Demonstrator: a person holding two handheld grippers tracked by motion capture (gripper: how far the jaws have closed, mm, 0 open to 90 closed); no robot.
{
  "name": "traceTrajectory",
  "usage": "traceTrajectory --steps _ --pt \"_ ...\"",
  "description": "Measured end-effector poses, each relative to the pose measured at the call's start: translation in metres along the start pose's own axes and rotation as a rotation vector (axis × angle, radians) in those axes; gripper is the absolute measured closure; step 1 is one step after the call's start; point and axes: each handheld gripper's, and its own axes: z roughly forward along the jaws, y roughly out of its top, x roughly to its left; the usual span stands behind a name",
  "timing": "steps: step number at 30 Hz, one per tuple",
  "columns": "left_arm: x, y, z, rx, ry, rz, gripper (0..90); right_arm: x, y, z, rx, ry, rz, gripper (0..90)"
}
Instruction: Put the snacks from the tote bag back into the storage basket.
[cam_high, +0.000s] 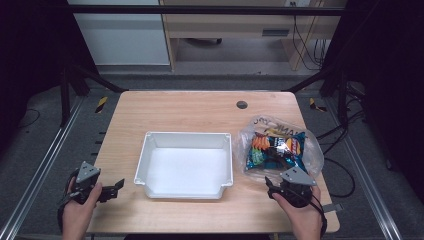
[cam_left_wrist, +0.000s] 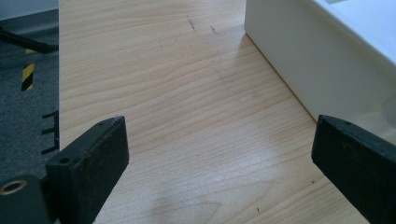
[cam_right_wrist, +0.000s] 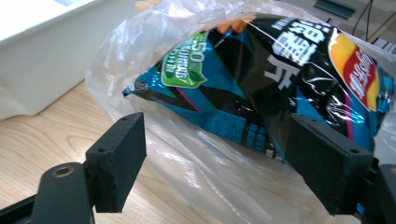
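We see a light wooden table with a fine grain and rounded corners, and on it a white rectangular plastic tub, smooth-walled with a flared rim and nothing inside. Just to the right of the tub lies a crinkled, clear plastic bag that holds a glossy black, blue and orange snack packet. In the high view the right gripper, black with a grey three-cornered plate on top, sits at the bag's near edge, held by a hand coming in from the bottom. The right gripper view adds what the high view cannot: its matte black jaws stand apart on either side of the bag's thin film, the packet bulging between and beyond them, and neither pad visibly presses, so we read it as released. That view also shows the packet's green label and shiny foil creases. The left gripper rests near the table's left front edge, well apart from the bag; the left gripper view shows its jaws spread wide over bare wood, with the tub's smooth white wall at the right.
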Motion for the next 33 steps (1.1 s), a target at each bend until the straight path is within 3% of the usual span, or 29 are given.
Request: traceTrajectory --steps 6,14,19,23,26,33 --pt "0.0 0.0 0.0 0.001 -0.004 0.0 3.6 -0.005 0.0 -0.003 -0.013 -0.024 0.032 18.2" --pt "0.0 0.0 0.0 0.002 -0.005 -0.006 3.6 -0.017 0.0 -0.014 -0.046 -0.135 0.08 15.9" --pt "0.0 0.0 0.0 0.002 -0.005 -0.009 3.6 -0.022 -0.002 -0.016 -0.035 -0.171 0.096 12.4" --pt "0.001 -0.001 -0.001 0.001 0.0 -0.001 3.5 -0.024 -0.003 -0.017 -0.011 -0.142 0.1 11.8" --pt "0.001 -0.001 0.0 0.001 0.004 -0.002 3.5 -0.027 -0.005 -0.017 0.036 -0.128 0.081 9.6" --pt "0.001 -0.002 0.0 0.005 0.008 -0.008 3.5 -0.034 -0.001 -0.021 0.016 -0.092 0.057 6.5"
